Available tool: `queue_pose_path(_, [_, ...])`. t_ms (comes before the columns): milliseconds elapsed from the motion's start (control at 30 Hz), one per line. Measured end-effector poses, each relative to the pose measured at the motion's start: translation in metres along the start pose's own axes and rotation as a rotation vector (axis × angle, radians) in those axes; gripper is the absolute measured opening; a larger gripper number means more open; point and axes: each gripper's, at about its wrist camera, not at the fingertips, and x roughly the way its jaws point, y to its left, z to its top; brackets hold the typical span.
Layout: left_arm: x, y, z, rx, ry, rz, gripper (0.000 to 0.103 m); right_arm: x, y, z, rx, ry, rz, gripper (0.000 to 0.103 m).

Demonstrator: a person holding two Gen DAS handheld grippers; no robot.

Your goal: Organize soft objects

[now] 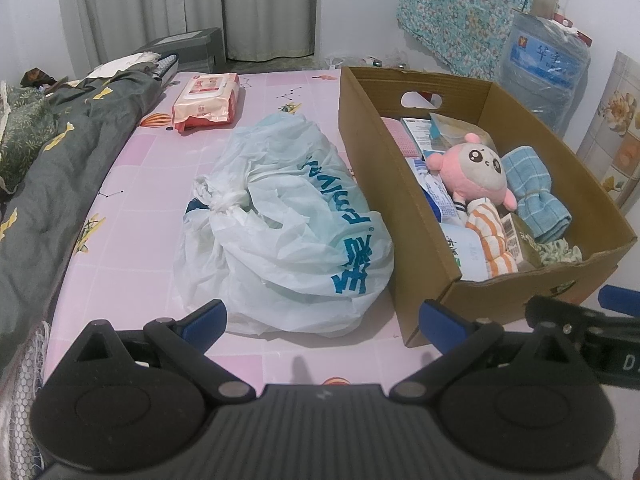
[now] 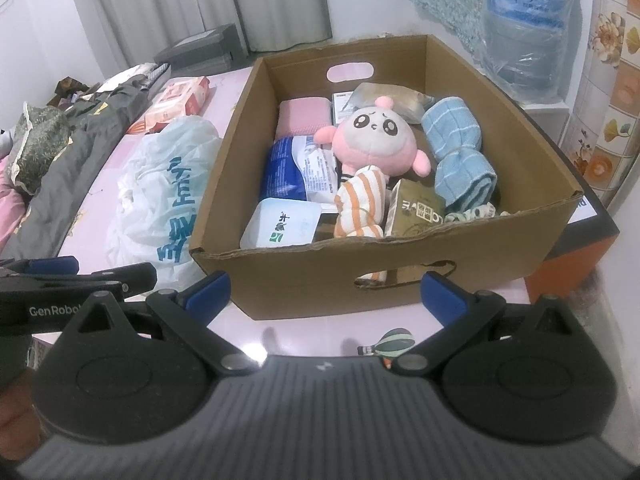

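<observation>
- The wet-wipes pack (image 1: 206, 100) lies far left on the pink bed sheet (image 1: 132, 208), near the rumpled grey quilt (image 1: 60, 152); it looks squashy but filmy and slick, so a pinch across its narrow side would probably hold best.
- The knotted white plastic bag (image 1: 288, 232) sits just beside the cardboard box (image 1: 424, 240); it appears light, crinkly and slippery, and the twisted knot at its left end is the likeliest grip point.
- In the box, the pink plush doll (image 2: 372, 136) rests on the packets, soft and light; its round head or one small arm should squeeze safely.
- The orange-striped cloth (image 2: 360, 204) and the rolled blue towel (image 2: 460, 156) lie to either side of it, limp and compressible; the middle of each roll seems best.
- The left hand-held gripper (image 1: 320, 320) hangs over the near edge of the bed with jaws spread and nothing between them.
- The right hand-held gripper (image 2: 324, 292) faces the box's near wall, likewise spread wide and empty.
</observation>
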Motion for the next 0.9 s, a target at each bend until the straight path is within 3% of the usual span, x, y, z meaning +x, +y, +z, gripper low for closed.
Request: queue_pose_path(900, [0.0003,0.0009,-0.0003,-0.005,0.001,-0.002,0.103,0.0014,0.0010,-0.0013,-0.003,0.005,0.001,0.102])
